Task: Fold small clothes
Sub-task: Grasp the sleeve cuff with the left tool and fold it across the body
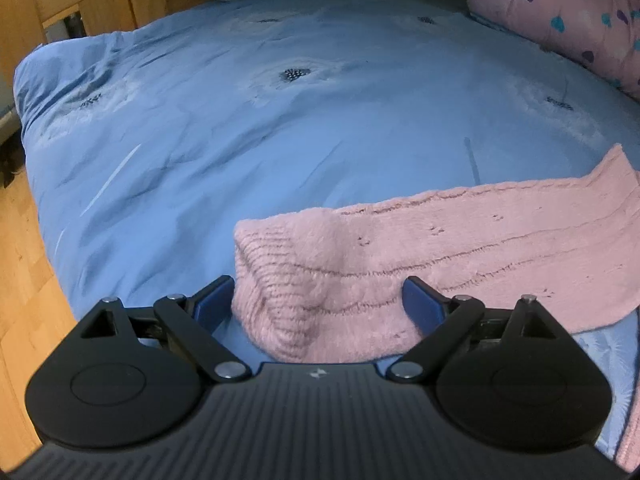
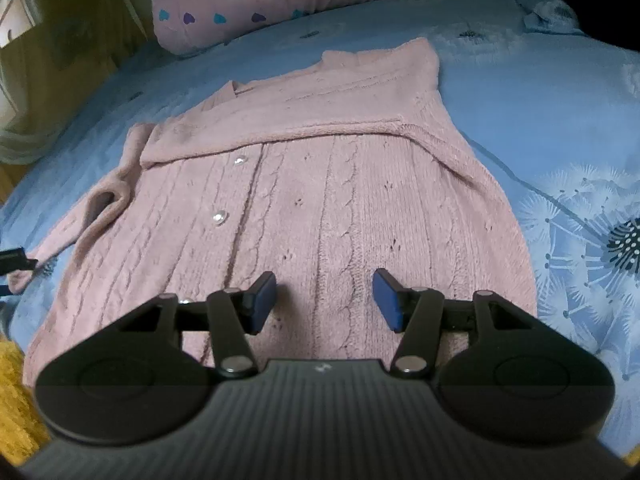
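A small pink cable-knit cardigan (image 2: 312, 200) with pearly buttons lies flat on the blue bedcover (image 2: 520, 92). One sleeve is folded across its chest. The other sleeve (image 1: 460, 248) stretches out sideways, its ribbed cuff (image 1: 280, 280) lying between the jaws of my left gripper (image 1: 318, 294). The left gripper is open, fingers either side of the cuff. My right gripper (image 2: 324, 300) is open and empty, hovering over the cardigan's lower front near the hem. A dark part of the left gripper (image 2: 14, 260) shows at the far left of the right wrist view.
A pink pillow with heart prints (image 2: 260, 4) lies at the back of the bed, also in the left wrist view (image 1: 568, 20). A dark garment (image 2: 604, 12) sits at the far right. Wooden floor (image 1: 24, 280) and wooden furniture (image 1: 108, 4) border the bed's left side.
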`<move>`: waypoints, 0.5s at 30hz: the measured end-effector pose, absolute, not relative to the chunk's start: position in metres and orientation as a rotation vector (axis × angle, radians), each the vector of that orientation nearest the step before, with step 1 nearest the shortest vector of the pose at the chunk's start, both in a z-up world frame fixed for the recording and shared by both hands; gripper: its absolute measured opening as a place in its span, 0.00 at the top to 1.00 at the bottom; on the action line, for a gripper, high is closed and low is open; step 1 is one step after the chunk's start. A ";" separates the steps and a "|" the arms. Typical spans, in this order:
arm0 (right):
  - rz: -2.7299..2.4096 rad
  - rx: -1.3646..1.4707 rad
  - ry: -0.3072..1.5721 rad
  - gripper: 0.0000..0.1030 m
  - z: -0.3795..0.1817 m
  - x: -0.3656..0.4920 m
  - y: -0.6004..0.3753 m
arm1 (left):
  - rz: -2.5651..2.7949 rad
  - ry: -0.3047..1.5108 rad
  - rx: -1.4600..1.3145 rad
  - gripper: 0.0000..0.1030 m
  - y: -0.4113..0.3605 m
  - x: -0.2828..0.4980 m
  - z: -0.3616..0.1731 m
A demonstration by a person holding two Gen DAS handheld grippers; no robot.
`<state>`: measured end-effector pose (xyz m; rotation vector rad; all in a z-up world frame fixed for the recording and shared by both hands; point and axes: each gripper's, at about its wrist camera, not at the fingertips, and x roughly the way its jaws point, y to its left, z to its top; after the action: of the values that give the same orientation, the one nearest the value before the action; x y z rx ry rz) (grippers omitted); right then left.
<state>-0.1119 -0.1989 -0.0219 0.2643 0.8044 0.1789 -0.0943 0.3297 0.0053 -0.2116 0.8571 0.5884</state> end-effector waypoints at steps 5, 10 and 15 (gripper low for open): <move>0.189 0.269 0.798 0.46 -0.024 -0.113 -0.202 | 0.580 0.855 -0.191 0.14 0.329 -0.089 0.004; 0.199 0.278 0.796 0.46 -0.025 -0.114 -0.206 | 0.578 0.825 -0.190 0.33 0.328 -0.092 0.008; 0.203 0.278 0.796 0.46 -0.025 -0.115 -0.207 | 0.549 0.821 -0.197 0.72 0.326 -0.090 0.014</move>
<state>-0.1154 -0.2070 -0.0249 0.2780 0.7957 0.2034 -0.0904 0.3257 0.0136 -0.1968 0.8210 0.5485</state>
